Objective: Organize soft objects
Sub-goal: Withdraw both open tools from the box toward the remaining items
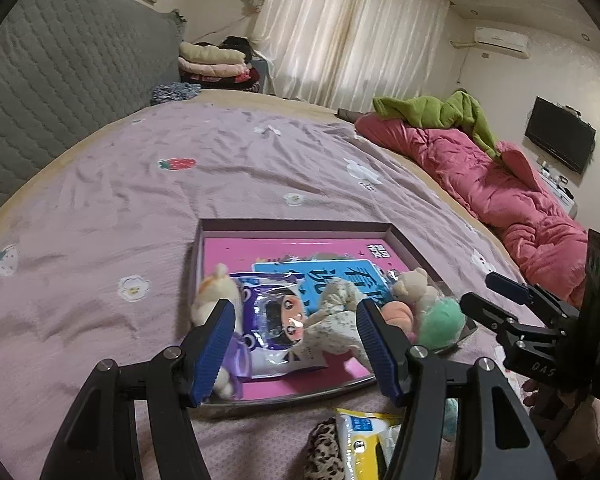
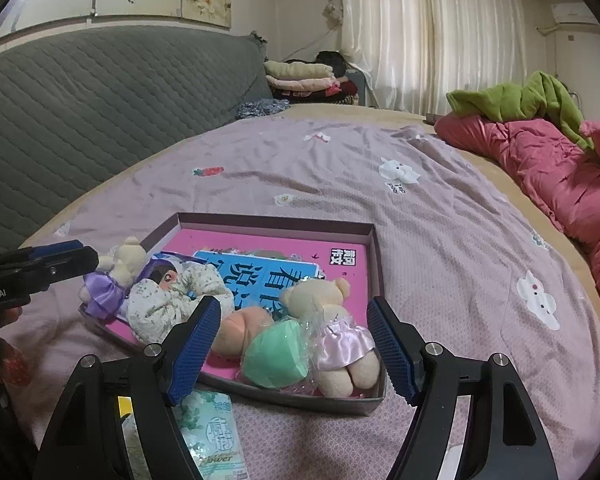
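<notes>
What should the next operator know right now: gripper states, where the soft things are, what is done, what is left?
Left hand-held gripper: open, empty, above the near left part of the tray.
Right hand-held gripper: open, empty, above the near right part.
In the tray: bear in purple skirt, floral doll, peach plush, green ball, bear in pink skirt, snack packet.
Left, judging by the view: tissue pack, yellow pack and leopard scrunchie lie on the bedspread before the tray.
</notes>
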`<state>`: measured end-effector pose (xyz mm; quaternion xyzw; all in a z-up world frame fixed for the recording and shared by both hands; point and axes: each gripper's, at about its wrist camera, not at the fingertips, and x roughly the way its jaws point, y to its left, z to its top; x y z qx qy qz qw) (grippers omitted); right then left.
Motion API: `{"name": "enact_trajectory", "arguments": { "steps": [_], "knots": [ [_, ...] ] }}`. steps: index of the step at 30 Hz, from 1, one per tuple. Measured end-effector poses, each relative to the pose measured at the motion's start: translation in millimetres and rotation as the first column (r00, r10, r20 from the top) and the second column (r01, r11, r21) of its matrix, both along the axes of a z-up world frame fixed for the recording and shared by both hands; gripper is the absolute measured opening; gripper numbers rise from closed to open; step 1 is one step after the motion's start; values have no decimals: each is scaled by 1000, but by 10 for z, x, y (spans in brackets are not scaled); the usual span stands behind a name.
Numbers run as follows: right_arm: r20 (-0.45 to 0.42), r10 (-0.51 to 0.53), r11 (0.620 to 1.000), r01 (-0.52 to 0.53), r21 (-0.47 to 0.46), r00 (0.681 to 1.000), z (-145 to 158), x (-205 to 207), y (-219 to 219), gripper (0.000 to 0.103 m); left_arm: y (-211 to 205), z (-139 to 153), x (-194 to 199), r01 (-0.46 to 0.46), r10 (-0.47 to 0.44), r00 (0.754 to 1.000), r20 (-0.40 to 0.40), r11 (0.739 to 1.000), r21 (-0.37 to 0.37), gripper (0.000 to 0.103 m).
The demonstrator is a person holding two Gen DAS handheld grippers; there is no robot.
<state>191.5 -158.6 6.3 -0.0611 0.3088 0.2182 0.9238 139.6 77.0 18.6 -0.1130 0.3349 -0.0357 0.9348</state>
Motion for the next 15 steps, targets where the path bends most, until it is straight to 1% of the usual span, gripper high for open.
{"name": "enact_trajectory", "arguments": {
  "steps": [6,8,15],
  "knots": [
    [21,14,1000,-14,19,1000,62,-50,-13,77,38,-7,-78,-26,26,1000,-7,1000,6,63],
    [30,20,1000,-20,18,999,84,-69,-15,77,25,-24,-94,-19,20,1000,-19,1000,12,63],
    [41,24,1000,-25,15,999,110,-139,-48,77,-75,-29,-177,-6,7,1000,-25,999,33,63]
  ]
}}
